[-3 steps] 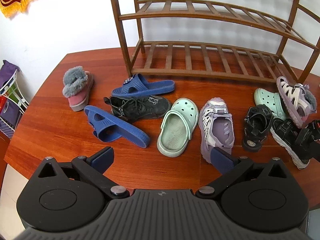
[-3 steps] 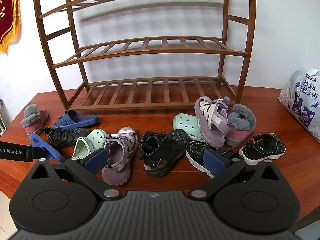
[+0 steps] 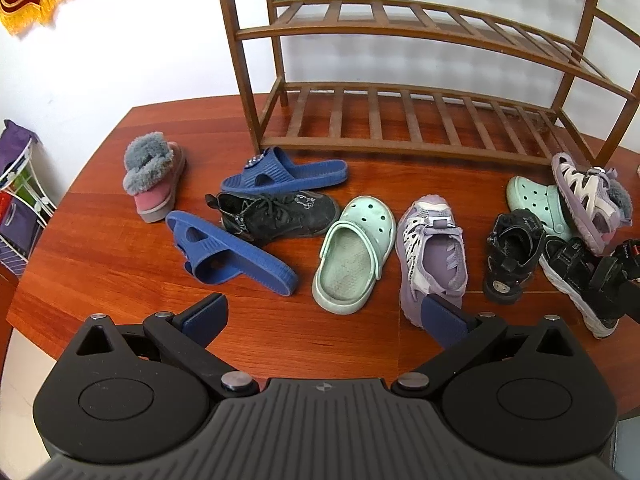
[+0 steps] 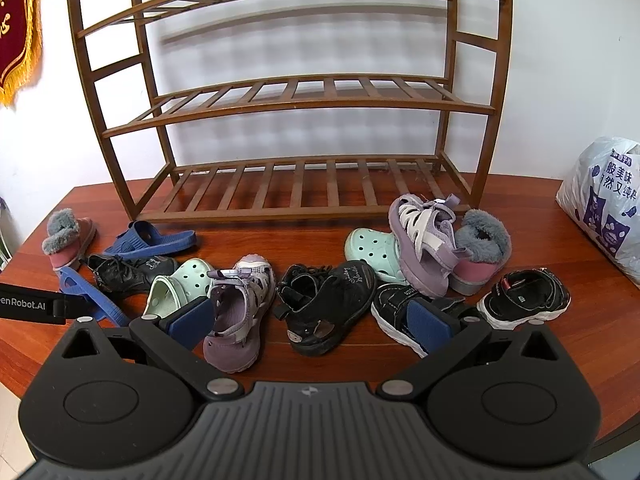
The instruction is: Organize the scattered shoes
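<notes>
Both tools hanging above near edge of table point(image 3: 100, 248), nothing held. Left tool point(image 3: 324, 322) spread wide, right tool point(image 4: 310, 322) same. Shoes all scattered on table in front of wooden rack point(image 4: 280, 184), rack shelves bare. Left bunch: fuzzy pink boot point(image 3: 154, 176), two blue slides point(image 3: 284, 172) point(image 3: 228, 254), black lace-up point(image 3: 276, 214), mint clog point(image 3: 354, 254), purple sandal point(image 3: 434, 254). Right bunch piled up: second purple sandal point(image 4: 422, 240) leaning on other clog point(image 4: 370, 248) and fuzzy boot point(image 4: 482, 252), black sneakers point(image 4: 524, 294) nearby.
</notes>
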`<state>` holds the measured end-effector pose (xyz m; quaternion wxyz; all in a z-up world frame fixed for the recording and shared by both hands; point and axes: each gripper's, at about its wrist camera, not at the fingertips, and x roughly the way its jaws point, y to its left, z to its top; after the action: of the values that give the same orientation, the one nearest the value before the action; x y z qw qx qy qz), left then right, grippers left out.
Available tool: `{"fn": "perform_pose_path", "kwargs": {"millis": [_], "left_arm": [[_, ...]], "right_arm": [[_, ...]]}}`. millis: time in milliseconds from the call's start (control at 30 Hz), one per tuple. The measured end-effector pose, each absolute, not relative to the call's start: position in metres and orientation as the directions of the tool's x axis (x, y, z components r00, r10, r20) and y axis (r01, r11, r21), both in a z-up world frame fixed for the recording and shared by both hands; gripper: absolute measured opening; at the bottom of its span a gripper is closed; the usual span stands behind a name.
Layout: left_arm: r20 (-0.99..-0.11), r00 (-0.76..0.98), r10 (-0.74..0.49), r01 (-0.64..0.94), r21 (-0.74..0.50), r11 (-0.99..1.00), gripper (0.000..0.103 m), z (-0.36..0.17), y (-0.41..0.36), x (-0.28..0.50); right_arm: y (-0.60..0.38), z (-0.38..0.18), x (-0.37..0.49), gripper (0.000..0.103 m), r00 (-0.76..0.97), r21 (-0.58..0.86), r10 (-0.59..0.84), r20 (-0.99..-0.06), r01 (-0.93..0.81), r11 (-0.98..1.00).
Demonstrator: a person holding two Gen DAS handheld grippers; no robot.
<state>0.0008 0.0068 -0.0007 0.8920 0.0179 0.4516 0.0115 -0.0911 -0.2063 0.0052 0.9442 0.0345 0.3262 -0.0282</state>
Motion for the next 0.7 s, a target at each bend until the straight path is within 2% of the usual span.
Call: {"fn": "perform_pose_path", "kwargs": {"millis": [700], "left_arm": [[-0.785, 0.618, 0.035, 0.012, 0.054, 0.998, 0.103, -0.012, -0.009, -0.003]], "right_arm": [[-0.214, -0.002, -0.087, 0.103, 0.775, 0.057, -0.042, -0.631, 0.099, 0.993]]}}
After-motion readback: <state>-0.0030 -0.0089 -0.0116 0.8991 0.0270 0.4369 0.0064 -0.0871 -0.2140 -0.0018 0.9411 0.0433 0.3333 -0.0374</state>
